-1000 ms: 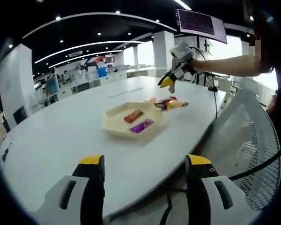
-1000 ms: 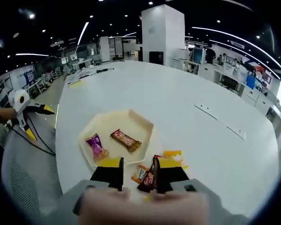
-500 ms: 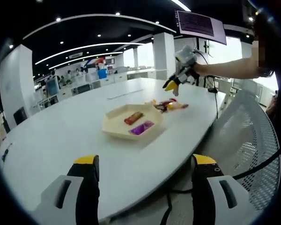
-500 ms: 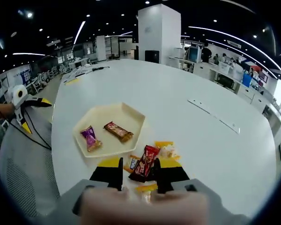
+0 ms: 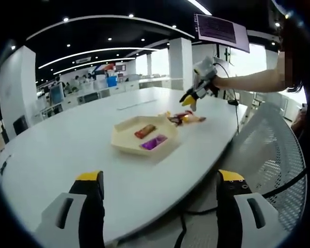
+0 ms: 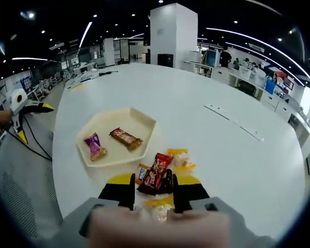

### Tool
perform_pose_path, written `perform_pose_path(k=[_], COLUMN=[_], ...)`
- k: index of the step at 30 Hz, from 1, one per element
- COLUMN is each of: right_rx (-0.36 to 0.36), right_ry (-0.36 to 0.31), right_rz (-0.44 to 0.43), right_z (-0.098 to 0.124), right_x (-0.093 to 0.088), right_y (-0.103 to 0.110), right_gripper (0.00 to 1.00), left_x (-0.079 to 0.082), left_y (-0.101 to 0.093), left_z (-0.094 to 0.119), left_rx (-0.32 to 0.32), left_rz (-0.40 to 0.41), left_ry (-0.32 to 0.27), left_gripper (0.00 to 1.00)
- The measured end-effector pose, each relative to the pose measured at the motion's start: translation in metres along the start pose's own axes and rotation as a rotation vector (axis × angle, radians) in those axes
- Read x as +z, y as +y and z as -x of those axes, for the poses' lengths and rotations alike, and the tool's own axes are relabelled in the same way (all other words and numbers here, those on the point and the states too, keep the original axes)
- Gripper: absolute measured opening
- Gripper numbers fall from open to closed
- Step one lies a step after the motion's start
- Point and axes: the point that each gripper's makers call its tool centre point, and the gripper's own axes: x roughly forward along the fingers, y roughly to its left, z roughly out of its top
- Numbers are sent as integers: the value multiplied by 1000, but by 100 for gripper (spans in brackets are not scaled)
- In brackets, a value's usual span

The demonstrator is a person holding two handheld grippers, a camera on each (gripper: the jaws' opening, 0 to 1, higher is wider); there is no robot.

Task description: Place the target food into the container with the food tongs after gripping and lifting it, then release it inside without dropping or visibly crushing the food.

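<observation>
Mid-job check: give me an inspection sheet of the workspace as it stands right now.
Surface: white table, tidy.
Job's things: cream tray holding a purple snack and a brown bar; red bar on a pile of snacks beside the tray.
Clutter: nothing seen.
Grippers: right gripper open above the pile; left gripper open, off the table edge.
Cables: black cable by the mesh chair.
Surroundings: open office, pillar, ceiling lights.

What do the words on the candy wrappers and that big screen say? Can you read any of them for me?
None can be read.
Red wrapper by the right gripper: pale print, too blurred.
Brown bar and purple candy in the tray: lettering too small.
Hanging screen: rows of text, too small.
</observation>
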Motion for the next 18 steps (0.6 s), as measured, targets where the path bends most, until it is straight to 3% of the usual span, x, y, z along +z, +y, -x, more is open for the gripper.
perform_pose_path(k=[18], right_rx=[-34], right_ry=[9], right_rz=[-6], right_z=[-10], right_x=[-10], right_y=[-8], right_gripper=[29], left_x=[0], left_y=[-3], left_z=[0], left_rx=[-15], left_rz=[8], left_ry=[1], left_gripper=[86])
